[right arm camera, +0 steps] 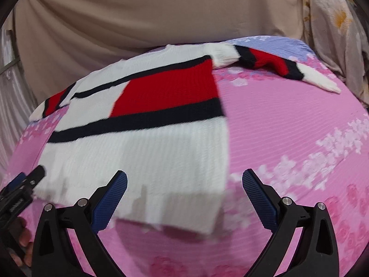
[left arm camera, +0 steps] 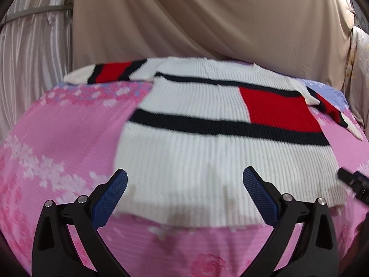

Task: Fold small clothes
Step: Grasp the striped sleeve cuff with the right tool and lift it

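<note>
sweater (left arm camera: 196, 143) flat, hem at bed's (left arm camera: 57, 127) near edge | left claw (left arm camera: 184, 198), right claw (right arm camera: 184, 198) wide open, empty | risk: thick knit slips, fold skews

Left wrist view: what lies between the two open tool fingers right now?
The white ribbed hem of the sweater fills the gap of the left tool, with the pink floral cover below its edge. Nothing is gripped.

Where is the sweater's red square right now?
The red square sits on the sweater's right chest, between two dark stripes, spread on the pink bedsheet.
</note>
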The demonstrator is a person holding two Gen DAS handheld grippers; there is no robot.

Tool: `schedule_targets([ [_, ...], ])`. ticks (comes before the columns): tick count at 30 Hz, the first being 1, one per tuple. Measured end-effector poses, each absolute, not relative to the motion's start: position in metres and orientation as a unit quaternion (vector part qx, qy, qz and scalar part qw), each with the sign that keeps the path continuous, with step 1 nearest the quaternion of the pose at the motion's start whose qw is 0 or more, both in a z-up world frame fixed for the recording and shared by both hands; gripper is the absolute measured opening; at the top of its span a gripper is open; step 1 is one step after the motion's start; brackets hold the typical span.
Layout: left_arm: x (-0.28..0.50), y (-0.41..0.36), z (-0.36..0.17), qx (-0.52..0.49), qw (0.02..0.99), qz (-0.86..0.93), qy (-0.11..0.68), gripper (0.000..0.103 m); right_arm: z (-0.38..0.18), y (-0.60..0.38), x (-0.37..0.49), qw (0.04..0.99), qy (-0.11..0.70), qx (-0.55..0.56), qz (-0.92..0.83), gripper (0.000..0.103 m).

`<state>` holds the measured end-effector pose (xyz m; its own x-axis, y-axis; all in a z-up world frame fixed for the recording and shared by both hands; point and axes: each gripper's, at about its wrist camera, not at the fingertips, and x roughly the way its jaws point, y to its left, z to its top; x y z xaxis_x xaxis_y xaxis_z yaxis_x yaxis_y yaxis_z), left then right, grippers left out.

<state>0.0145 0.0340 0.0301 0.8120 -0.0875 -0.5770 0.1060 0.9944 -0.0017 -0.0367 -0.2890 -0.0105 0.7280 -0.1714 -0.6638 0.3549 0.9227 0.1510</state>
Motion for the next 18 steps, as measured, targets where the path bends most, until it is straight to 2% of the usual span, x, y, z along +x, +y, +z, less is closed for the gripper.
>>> schedule_targets([
  [6,0.054,0.058,0.067,0.014,0.958,-0.05,0.282,0.098,0.009,-0.444,-0.009,0.901,0.317,0.22,-0.197,0.098],
  [11,0.097,0.068,0.071,-0.002,0.951,-0.064,0.302,0.098,-0.013,-0.564,0.008,0.859,0.302,0.335,-0.242,0.098],
  [15,0.122,0.069,0.07,-0.006,0.95,-0.062,0.305,0.098,-0.025,-0.614,0.016,0.84,0.276,0.379,-0.273,0.098],
  [16,0.128,0.067,0.07,-0.003,0.95,-0.06,0.305,0.098,-0.027,-0.624,0.018,0.838,0.27,0.386,-0.275,0.097],
  [18,0.138,0.063,0.068,0.004,0.95,-0.057,0.306,0.098,-0.033,-0.641,0.025,0.831,0.265,0.402,-0.279,0.083],
])
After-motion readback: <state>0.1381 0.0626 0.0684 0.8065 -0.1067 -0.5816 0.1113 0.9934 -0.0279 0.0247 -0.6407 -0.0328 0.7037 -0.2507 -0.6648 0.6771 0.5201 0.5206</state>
